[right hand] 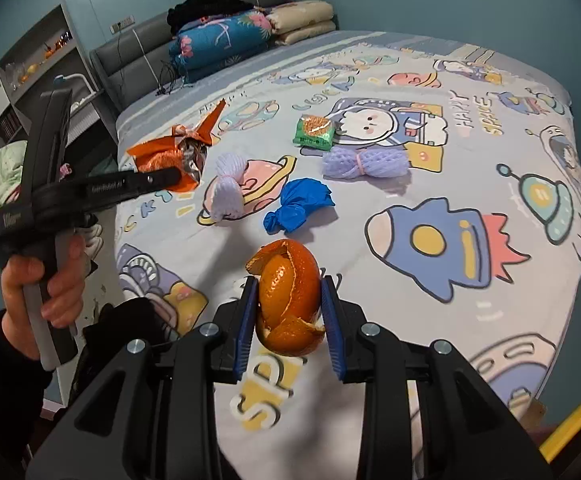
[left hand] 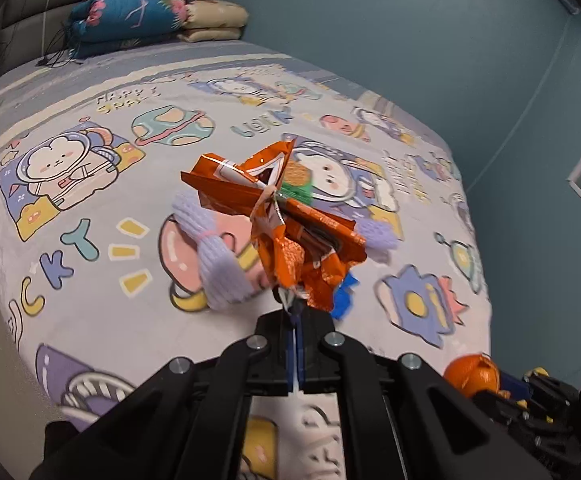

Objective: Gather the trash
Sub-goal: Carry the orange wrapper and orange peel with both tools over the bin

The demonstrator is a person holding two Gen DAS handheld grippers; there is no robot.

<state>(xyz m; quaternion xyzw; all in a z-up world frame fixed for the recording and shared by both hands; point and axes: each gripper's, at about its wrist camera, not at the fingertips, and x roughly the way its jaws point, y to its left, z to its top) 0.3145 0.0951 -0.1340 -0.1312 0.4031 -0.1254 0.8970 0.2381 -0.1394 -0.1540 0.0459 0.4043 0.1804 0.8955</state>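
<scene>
You are holding a crinkly orange wrapper (left hand: 278,216) in your left gripper (left hand: 295,312), with the jaws squeezed tight on its thin bottom edge. It is hanging up off the bed (left hand: 90,200). It is very light and floppy, so it is bending and could slide out; the twisted middle looks like a safer place to pinch.

Your right gripper (right hand: 290,312) is hugging an orange peel (right hand: 288,296), with the jaws partly open and pressing on both sides. The peel looks soft and curly, and a hard squeeze might crack it.

Still lying on the bed are a blue glove ball (right hand: 300,204), two purple foam nets (right hand: 364,162) (right hand: 228,190) and a green packet (right hand: 314,132). All look light and squishy.

You are not seeing any trash bin. A yellow thing (right hand: 574,420) is cut off at the corner, and you cannot tell what it is.
</scene>
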